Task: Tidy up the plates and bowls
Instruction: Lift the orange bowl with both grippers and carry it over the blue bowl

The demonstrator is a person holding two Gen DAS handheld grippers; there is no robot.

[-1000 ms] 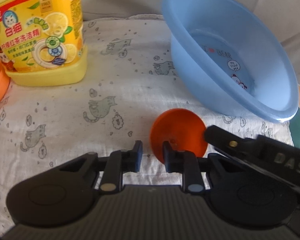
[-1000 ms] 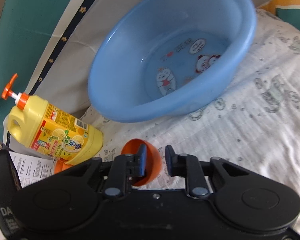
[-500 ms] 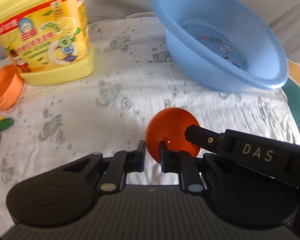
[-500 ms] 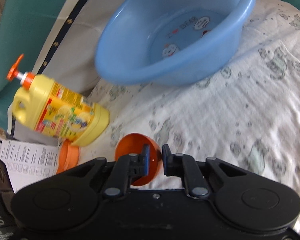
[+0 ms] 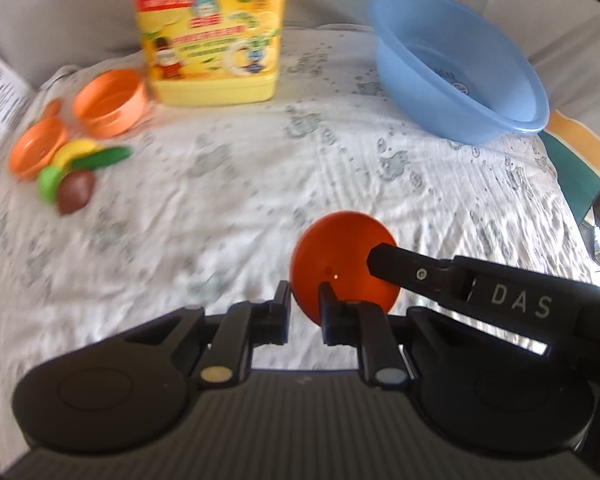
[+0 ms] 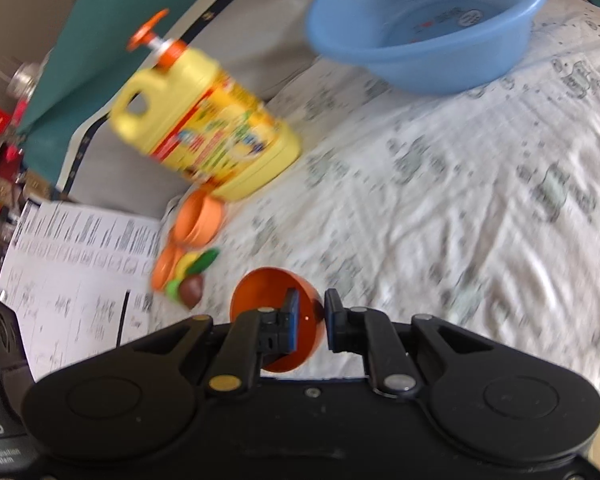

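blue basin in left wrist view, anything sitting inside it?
No. The blue basin shows only its bare printed bottom, and the orange bowl is out on the cloth, well short of it.

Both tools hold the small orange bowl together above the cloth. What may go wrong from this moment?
1. Each tool, left and right, pinches only the thin rim of the orange bowl; if the hands pull apart or twist, it may slip out.
2. The cloth is wrinkled and looks soft, so a bowl set down there may tip.
3. The detergent bottle and the orange dishes with toy food stand close together; a wide swing might knock them.
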